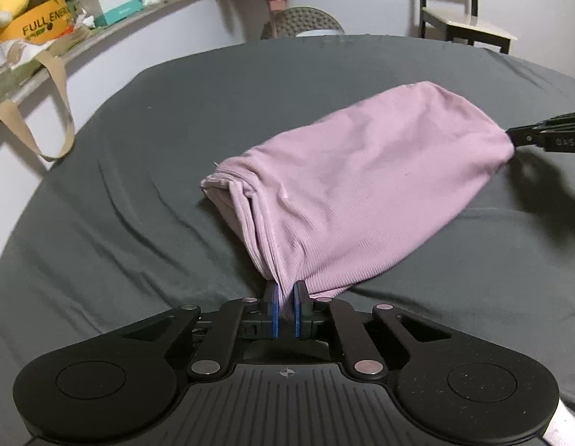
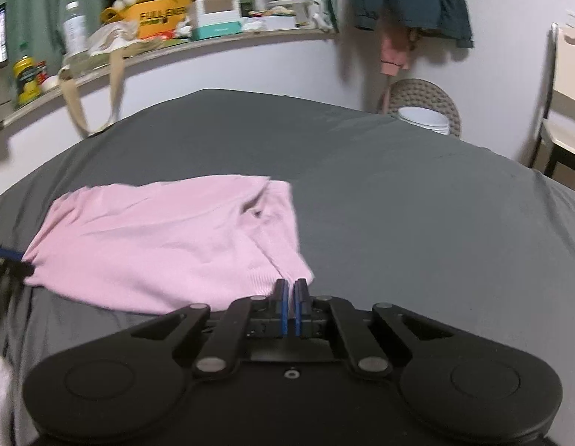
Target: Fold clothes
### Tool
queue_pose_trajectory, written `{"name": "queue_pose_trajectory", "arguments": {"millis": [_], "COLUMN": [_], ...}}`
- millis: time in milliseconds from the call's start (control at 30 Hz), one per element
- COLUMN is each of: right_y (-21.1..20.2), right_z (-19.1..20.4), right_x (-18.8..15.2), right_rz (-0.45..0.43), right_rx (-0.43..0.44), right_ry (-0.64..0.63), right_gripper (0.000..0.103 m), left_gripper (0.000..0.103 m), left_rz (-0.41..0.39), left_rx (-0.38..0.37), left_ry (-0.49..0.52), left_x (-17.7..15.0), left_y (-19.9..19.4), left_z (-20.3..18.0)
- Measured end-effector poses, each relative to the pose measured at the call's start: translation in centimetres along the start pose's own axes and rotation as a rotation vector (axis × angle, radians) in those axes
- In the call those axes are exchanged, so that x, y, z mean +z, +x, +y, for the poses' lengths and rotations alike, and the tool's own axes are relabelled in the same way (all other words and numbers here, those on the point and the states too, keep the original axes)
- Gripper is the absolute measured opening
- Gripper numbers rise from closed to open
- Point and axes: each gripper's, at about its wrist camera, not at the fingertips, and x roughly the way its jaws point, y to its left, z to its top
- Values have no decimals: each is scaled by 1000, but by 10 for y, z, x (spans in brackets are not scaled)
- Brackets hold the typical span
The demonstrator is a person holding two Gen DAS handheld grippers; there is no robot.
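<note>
A folded pink ribbed garment (image 1: 361,182) lies on the dark grey sheet (image 1: 139,186), partly lifted between my two grippers. My left gripper (image 1: 286,293) is shut on one corner of it, with cloth pinched between the blue pads. My right gripper (image 2: 291,290) is shut on the opposite corner of the garment (image 2: 157,238). The right gripper also shows in the left wrist view (image 1: 514,139) at the garment's far right end. The left gripper shows at the left edge of the right wrist view (image 2: 22,260).
A cluttered shelf (image 2: 213,42) with boxes, bottles and a yellow plush runs along the wall behind the bed. A tan bag strap (image 1: 53,111) hangs from it. A woven stool with white plates (image 2: 425,111) and a chair (image 1: 462,11) stand past the bed.
</note>
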Motion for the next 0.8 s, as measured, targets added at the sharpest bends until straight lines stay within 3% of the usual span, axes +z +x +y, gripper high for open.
{"name": "queue_pose_trajectory", "arguments": {"millis": [100, 167, 200, 233, 267, 333, 433, 600, 700, 800], "right_y": [6, 6, 5, 2, -1, -6, -3, 8, 14, 14], "right_z": [-3, -6, -7, -8, -9, -14, -19, -21, -18, -5], "right_x": [-2, -2, -1, 0, 1, 4, 6, 9, 10, 11], "right_rz": [23, 39, 43, 36, 19, -13, -8, 11, 16, -36], "right_rx": [2, 19, 31, 18, 8, 2, 68, 149, 178, 141], "right_ry": [28, 55, 63, 73, 84, 112, 182, 272, 319, 256], "right_gripper": [4, 9, 15, 32, 37, 37, 37, 37, 39, 41], "left_gripper": [35, 68, 74, 80, 83, 84, 84, 84, 84, 84], "left_rz": [11, -16, -55, -96, -140, -205, -248, -286, -279, -246], "left_rx": [5, 39, 71, 98, 114, 97, -8, -134, -134, -160], "left_ry": [32, 30, 15, -4, -29, -79, -101, -15, -11, -68], "left_x": [0, -2, -1, 0, 2, 5, 11, 22, 30, 35], "left_y": [-2, -8, -14, -20, -25, -32, -27, -12, 2, 18], "left_z": [-3, -2, 0, 2, 5, 11, 8, -12, -14, -4]}}
